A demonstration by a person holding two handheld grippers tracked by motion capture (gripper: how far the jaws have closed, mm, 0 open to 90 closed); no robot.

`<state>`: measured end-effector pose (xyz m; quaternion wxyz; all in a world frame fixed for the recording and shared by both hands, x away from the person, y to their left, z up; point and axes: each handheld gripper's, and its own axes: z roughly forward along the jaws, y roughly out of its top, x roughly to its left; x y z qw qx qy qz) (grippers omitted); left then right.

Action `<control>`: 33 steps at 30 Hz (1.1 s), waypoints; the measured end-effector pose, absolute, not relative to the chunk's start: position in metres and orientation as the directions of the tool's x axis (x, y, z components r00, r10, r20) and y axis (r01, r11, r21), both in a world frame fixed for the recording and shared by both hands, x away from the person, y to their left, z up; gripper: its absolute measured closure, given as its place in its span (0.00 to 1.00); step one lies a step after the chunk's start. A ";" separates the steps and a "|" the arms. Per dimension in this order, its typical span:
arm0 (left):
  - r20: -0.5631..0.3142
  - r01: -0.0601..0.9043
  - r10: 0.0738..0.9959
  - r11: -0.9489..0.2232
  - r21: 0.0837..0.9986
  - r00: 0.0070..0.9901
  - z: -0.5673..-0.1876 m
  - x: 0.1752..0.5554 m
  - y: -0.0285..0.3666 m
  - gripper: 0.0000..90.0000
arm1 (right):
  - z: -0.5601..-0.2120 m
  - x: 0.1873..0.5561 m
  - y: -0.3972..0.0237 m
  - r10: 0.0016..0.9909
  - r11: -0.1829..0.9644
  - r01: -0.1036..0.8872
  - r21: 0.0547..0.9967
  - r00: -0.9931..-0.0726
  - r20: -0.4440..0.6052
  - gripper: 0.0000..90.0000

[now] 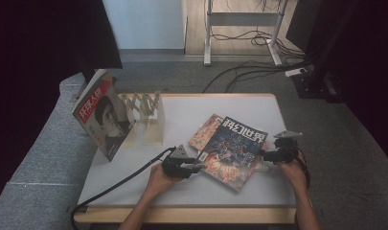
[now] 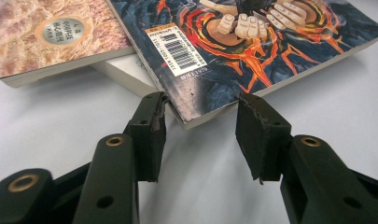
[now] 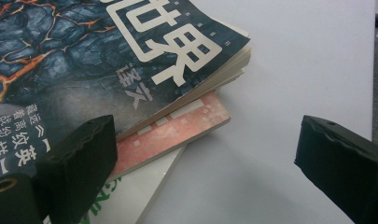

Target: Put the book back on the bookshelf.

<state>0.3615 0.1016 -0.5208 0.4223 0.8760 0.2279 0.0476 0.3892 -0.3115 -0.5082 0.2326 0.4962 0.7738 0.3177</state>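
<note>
A dark fantasy magazine [image 1: 232, 151] tops a loose stack of books on the white table [image 1: 191, 115]. My left gripper [image 1: 199, 166] sits at its near left corner. In the left gripper view that corner [image 2: 196, 109] pokes between the jaws of the left gripper [image 2: 200, 135], which flank it without clamping. My right gripper [image 1: 264, 154] is at the stack's right edge. In the right gripper view the right gripper [image 3: 207, 140] stands wide open, one jaw beside the magazine [image 3: 84, 56] and the other over bare table. A pink book [image 3: 177, 126] and a white one [image 3: 130, 196] lie beneath.
A tan book [image 1: 207, 130] sticks out from under the stack at its far left. A wooden rack [image 1: 146, 117] stands at the back left, with a red portrait magazine [image 1: 103, 117] leaning upright in its left end. Cables cross the floor beyond the table.
</note>
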 end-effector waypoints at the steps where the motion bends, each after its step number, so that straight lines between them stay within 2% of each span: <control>1: -0.113 0.361 0.440 -0.535 0.764 0.891 -0.521 0.363 0.101 0.59 | -0.508 0.390 -0.312 0.916 0.306 0.621 0.722 -0.398 -0.046 0.06; 12: -0.085 0.343 0.440 -0.548 0.763 0.894 -0.518 0.367 0.094 0.58 | -0.509 0.393 -0.319 0.923 0.297 0.627 0.720 -0.383 -0.048 0.06; 21: -0.022 0.337 0.508 -0.538 0.773 0.861 -0.501 0.374 0.105 0.35 | -0.507 0.390 -0.323 0.923 0.299 0.627 0.719 -0.380 -0.052 0.06; 25: -0.018 0.346 0.543 -0.508 0.789 0.839 -0.499 0.378 0.106 0.30 | -0.505 0.389 -0.323 0.922 0.299 0.624 0.722 -0.383 -0.051 0.06; 28: -0.015 0.351 0.553 -0.508 0.787 0.833 -0.502 0.382 0.106 0.30 | -0.504 0.390 -0.321 0.919 0.304 0.619 0.724 -0.391 -0.051 0.06; 33: 0.001 0.363 0.592 -0.495 0.790 0.806 -0.506 0.386 0.105 0.39 | -0.502 0.391 -0.316 0.915 0.310 0.614 0.726 -0.400 -0.052 0.06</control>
